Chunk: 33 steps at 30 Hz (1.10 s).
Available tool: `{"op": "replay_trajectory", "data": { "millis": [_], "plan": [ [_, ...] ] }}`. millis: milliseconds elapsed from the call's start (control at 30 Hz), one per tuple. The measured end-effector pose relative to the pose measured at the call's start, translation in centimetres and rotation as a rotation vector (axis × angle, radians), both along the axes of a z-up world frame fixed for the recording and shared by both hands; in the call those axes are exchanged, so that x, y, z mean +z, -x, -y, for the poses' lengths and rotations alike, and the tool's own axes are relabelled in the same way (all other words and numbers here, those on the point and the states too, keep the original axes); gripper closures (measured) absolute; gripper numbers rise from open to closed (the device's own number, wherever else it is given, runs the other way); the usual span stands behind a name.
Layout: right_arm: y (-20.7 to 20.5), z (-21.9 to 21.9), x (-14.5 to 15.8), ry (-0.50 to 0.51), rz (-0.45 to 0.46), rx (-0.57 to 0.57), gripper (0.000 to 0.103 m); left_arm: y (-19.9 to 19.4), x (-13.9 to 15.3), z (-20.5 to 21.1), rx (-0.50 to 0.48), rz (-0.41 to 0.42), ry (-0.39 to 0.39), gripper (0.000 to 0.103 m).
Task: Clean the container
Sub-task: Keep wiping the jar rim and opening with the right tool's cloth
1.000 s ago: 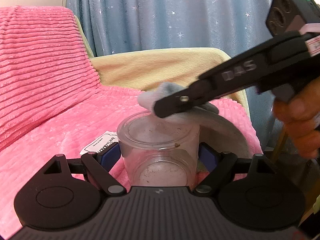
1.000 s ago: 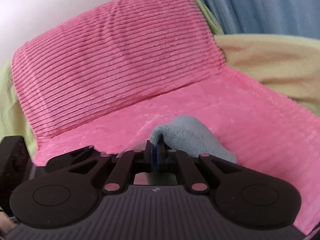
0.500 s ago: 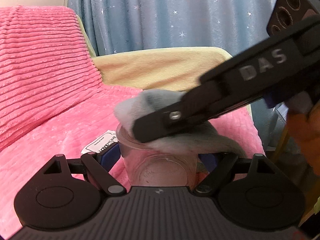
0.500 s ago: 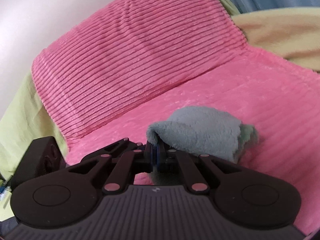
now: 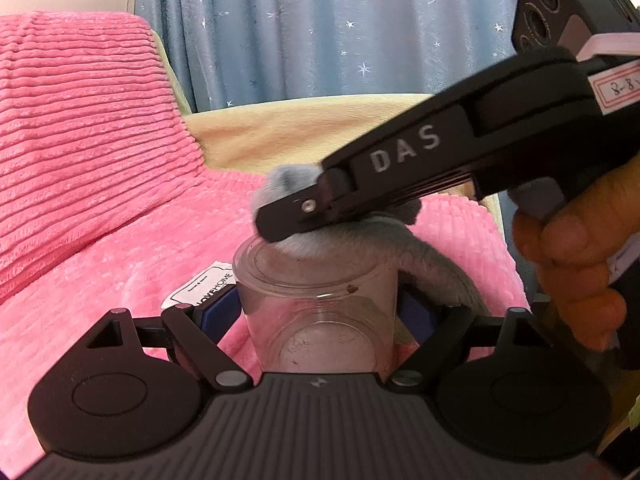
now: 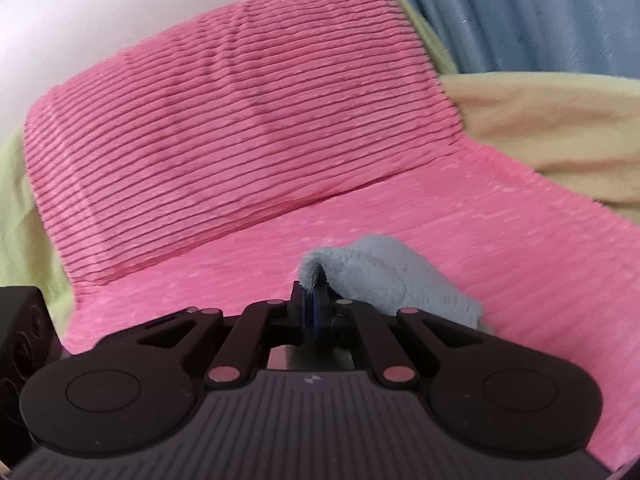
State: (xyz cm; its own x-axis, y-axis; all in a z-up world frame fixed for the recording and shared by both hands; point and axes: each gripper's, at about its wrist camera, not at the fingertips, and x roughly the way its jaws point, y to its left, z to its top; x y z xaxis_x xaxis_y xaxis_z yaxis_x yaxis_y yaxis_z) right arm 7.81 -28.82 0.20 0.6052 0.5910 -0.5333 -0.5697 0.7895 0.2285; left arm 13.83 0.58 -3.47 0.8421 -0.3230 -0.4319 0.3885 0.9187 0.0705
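Note:
A clear plastic container (image 5: 316, 312) with brown specks inside stands upright between the blue pads of my left gripper (image 5: 320, 312), which is shut on its sides. My right gripper (image 5: 288, 220) reaches in from the upper right, held by a hand (image 5: 572, 276), and is shut on a grey-blue fluffy cloth (image 5: 360, 240). The cloth rests on the container's rim and hangs down its right side. In the right wrist view my right gripper (image 6: 314, 312) pinches the cloth (image 6: 384, 272), whose folds spread to the right; the container is hidden there.
A pink ribbed blanket (image 5: 88, 168) covers the seat and backrest of a sofa. A beige armrest (image 5: 304, 128) and a blue star-patterned curtain (image 5: 320, 28) lie behind. A white label (image 5: 204, 288) lies on the blanket left of the container.
My right gripper has swept the cloth across the container's mouth to the left and come back toward the right, lifting slightly. My left gripper has kept the container still.

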Motion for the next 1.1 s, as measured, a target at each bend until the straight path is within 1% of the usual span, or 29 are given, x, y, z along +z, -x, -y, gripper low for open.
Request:
{"op": "replay_trajectory", "data": {
  "millis": [400,567,733,1100],
  "plan": [
    [0.2,-0.6,0.1,0.045,0.052,-0.026,0.102,0.4,0.1,0.7,-0.004,-0.007,0.001,0.019],
    [0.4,-1.4,-0.5,0.006,0.021,0.023,0.102,0.5,0.0,0.9,-0.003,-0.007,0.000,0.018],
    [-0.3,-2.0,-1.1,-0.066,-0.027,0.048,0.102,0.7,0.0,1.0,0.001,-0.009,0.002,0.018],
    [-0.7,-2.3,-1.1,-0.075,-0.033,0.048,0.103,0.7,-0.1,1.2,0.006,-0.008,0.004,0.019]
  ]
}}
